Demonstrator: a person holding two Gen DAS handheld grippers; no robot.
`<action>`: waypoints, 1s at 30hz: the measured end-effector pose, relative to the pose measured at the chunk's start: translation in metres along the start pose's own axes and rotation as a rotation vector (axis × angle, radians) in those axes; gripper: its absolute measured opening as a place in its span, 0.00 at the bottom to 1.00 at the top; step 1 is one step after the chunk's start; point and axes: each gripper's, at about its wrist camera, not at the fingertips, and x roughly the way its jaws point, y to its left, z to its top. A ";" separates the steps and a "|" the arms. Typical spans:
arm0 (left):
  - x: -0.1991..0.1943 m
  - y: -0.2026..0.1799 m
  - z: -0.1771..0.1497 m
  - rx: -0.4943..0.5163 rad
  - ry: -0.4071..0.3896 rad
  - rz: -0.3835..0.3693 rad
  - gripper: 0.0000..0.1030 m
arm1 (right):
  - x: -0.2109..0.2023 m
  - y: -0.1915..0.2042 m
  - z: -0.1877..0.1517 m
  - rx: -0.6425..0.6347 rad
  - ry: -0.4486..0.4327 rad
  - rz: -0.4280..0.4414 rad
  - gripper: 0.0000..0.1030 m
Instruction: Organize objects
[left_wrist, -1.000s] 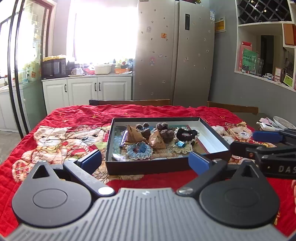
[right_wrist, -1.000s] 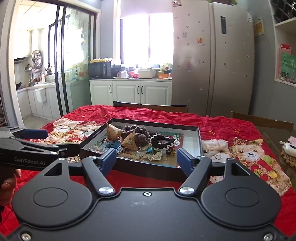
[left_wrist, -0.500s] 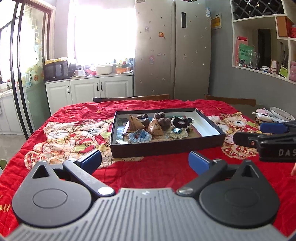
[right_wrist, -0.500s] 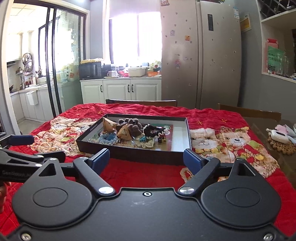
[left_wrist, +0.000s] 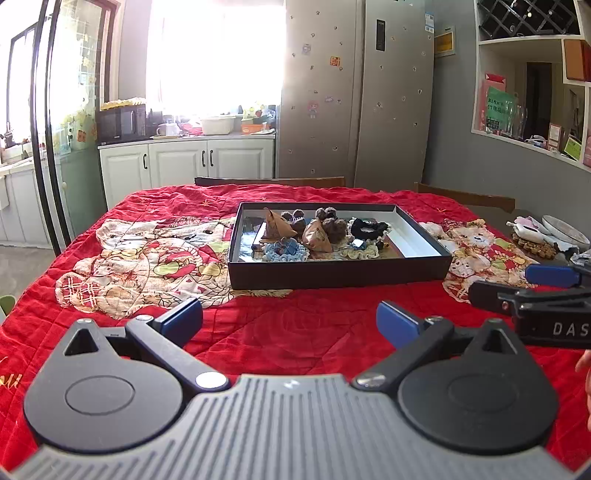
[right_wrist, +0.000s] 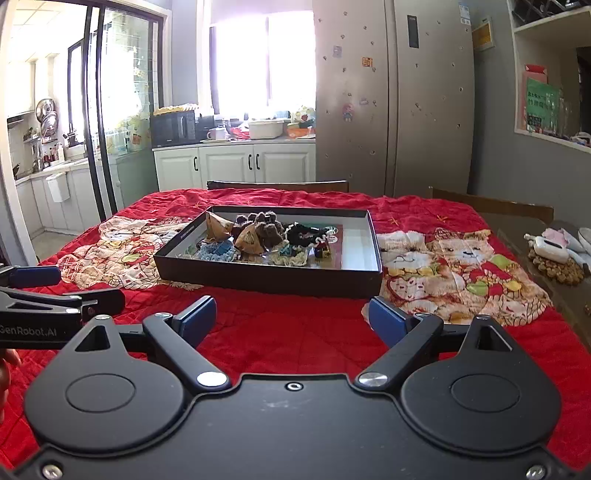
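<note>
A shallow black box (left_wrist: 332, 275) (right_wrist: 266, 282) sits mid-table on a red bear-print quilt (left_wrist: 147, 258). Inside lie brown paper-wrapped packets (left_wrist: 317, 236) (right_wrist: 248, 236), brown plush balls (left_wrist: 334, 227), a blue crocheted piece (left_wrist: 286, 251) (right_wrist: 218, 251) and a black scrunchie (left_wrist: 369, 226) (right_wrist: 303, 230). My left gripper (left_wrist: 290, 319) is open and empty, well short of the box. My right gripper (right_wrist: 291, 319) is open and empty, also in front of the box. Each gripper shows in the other's view, the right one (left_wrist: 532, 295) and the left one (right_wrist: 55, 299).
A plate (left_wrist: 565, 232), a white item and a woven coaster (right_wrist: 554, 264) lie on the bare table at the far right. Chair backs (left_wrist: 269, 181) stand behind the table. Beyond are a fridge (left_wrist: 354, 92), white cabinets (left_wrist: 184, 162) and wall shelves.
Both grippers have pulled back from the box, which now looks smaller and farther. Both stay open and empty.
</note>
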 end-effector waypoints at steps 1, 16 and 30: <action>0.000 -0.001 0.000 0.003 0.000 0.001 1.00 | 0.000 0.000 -0.001 0.004 0.002 -0.001 0.87; 0.001 -0.003 -0.003 -0.003 0.024 -0.012 1.00 | 0.007 0.005 -0.007 0.006 0.037 -0.015 0.87; 0.003 -0.007 -0.004 -0.004 0.033 -0.013 1.00 | 0.013 0.005 -0.011 0.004 0.057 -0.010 0.87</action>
